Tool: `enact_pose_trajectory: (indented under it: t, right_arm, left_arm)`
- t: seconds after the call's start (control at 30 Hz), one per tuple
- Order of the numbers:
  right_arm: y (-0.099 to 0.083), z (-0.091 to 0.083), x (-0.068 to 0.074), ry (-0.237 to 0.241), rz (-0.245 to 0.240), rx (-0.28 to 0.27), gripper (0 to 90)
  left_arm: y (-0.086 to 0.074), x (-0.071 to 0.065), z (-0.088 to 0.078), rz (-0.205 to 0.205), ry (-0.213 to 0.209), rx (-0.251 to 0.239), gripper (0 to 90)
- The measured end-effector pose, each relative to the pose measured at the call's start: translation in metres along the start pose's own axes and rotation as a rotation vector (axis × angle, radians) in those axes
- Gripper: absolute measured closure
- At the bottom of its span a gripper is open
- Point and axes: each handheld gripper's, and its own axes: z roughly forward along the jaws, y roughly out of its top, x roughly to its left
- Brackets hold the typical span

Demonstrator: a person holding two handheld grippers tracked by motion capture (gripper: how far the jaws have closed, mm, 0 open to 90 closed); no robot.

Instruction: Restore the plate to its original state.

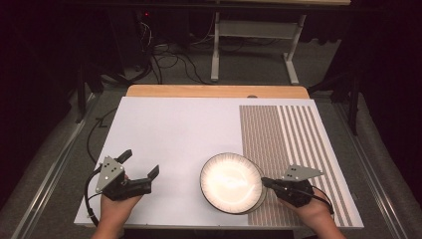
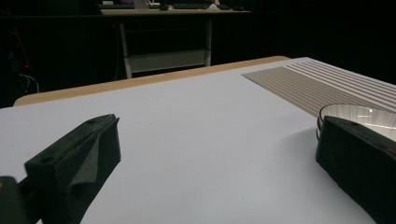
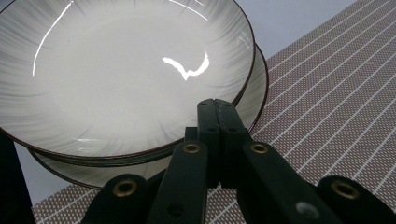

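Near the front edge of the table (image 1: pixel 164 124), two stacked plates are found, the upper plate (image 3: pixel 126 70) shifted off the lower plate (image 3: pixel 254 95), half on the striped mat (image 1: pixel 298 144). The right gripper (image 1: pixel 263 181) is brought to the stack's rim with its fingers closed together, gripping nothing, apparently so that the upper plate can be nudged or pried. The left gripper (image 1: pixel 142 164) is kept well apart, its fingers wide open and empty, likely held ready.

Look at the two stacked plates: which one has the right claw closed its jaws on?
The right claw is shut on the upper plate, whose rim overhangs. The lower plate peeks out beneath it, offset towards the striped mat.
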Motion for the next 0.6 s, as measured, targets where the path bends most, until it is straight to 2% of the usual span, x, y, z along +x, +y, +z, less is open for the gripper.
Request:
enact_pose_trajectory:
  t: [0.47, 0.5, 0.6]
  right_arm:
    - [-0.0024, -0.0065, -0.0039, -0.018, 0.01, -0.011, 90.0]
    - [-0.0034, -0.0088, -0.0054, -0.022, 0.024, -0.014, 90.0]
    - [-0.0038, -0.0102, -0.0063, -0.024, 0.028, -0.012, 90.0]
  left_arm:
    - [-0.0003, -0.0006, 0.0007, 0.003, -0.001, 0.003, 0.5]
    - [-0.0003, -0.0007, 0.0009, 0.003, -0.002, 0.004, 0.6]
    - [-0.0003, -0.0012, 0.0011, 0.005, -0.003, 0.007, 0.6]
